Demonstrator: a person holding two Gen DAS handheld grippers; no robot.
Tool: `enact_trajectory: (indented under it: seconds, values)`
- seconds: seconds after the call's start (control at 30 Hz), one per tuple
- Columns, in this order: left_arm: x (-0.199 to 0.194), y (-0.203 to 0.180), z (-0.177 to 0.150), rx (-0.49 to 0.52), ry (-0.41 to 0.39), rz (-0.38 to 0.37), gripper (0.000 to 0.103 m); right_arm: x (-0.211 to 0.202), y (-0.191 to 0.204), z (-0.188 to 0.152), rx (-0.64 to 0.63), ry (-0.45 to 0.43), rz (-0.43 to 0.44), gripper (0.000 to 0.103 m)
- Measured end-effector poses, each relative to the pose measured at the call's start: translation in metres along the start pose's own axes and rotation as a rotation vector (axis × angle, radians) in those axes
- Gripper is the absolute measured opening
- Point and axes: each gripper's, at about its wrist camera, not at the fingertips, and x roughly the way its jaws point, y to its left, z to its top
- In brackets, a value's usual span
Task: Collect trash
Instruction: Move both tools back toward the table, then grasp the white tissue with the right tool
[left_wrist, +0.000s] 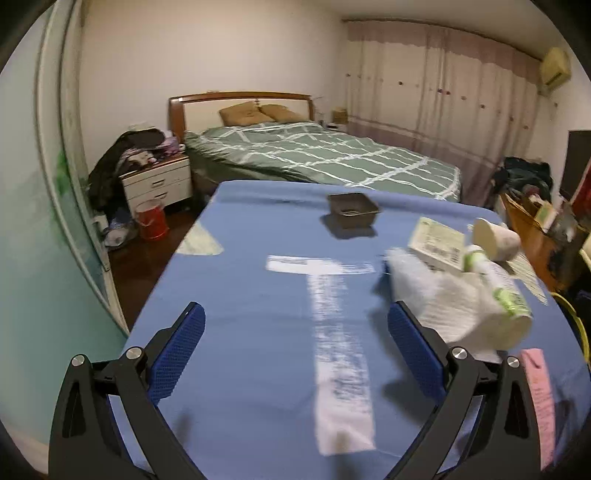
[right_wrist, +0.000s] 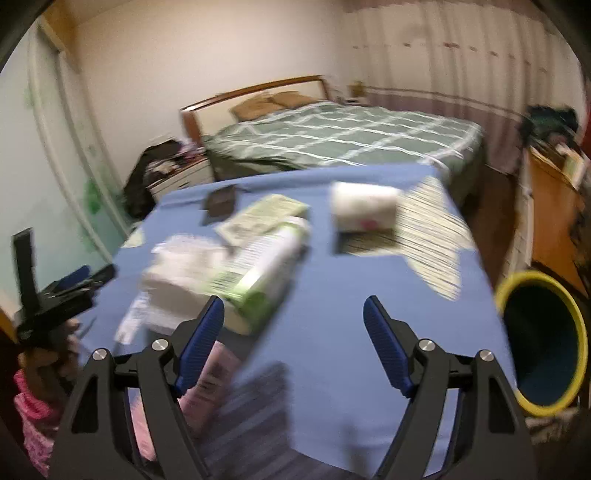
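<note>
Trash lies on a blue-covered table (left_wrist: 240, 295): a long white receipt (left_wrist: 340, 350), a crumpled white tissue (left_wrist: 443, 299), a green-and-white tube (left_wrist: 498, 288), a flat carton (left_wrist: 439, 243) and a tipped paper cup (left_wrist: 495, 240). My left gripper (left_wrist: 295, 314) is open over the receipt with nothing between its pads. In the blurred right wrist view my right gripper (right_wrist: 293, 306) is open and empty, just in front of the tube (right_wrist: 266, 273) and tissue (right_wrist: 177, 273). The cup (right_wrist: 365, 210) lies farther back. A yellow-rimmed bin (right_wrist: 543, 339) stands off the table's right edge.
A dark square tray (left_wrist: 352, 210) sits near the table's far edge, and a pink slip (left_wrist: 539, 398) lies at the near right. Behind the table are a green-checked bed (left_wrist: 325, 158), a nightstand (left_wrist: 159, 184) and a red bucket (left_wrist: 151, 221). A hand in a pink sleeve (right_wrist: 33, 417) holds the left gripper (right_wrist: 66, 291).
</note>
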Motion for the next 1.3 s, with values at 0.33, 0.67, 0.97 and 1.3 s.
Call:
enact_trajectory:
  seconds: [0.33,0.67,0.97,1.3]
  values:
    - [0.005,0.007,-0.002,-0.057,0.0,0.02,0.097,0.038,0.089,0.012,-0.251,0.052,0.092,0.066]
    - [-0.001,0.003,-0.003,-0.057,-0.004,0.005,0.097,0.095,0.114,0.02,-0.38,0.171,0.008,0.045]
    - [-0.003,-0.003,-0.004,-0.042,0.003,0.006,0.098,0.084,0.107,0.043,-0.278,0.128,0.11,0.005]
    - [-0.003,-0.005,-0.004,-0.046,0.01,0.005,0.098,0.021,0.089,0.084,-0.157,-0.028,0.188,0.005]
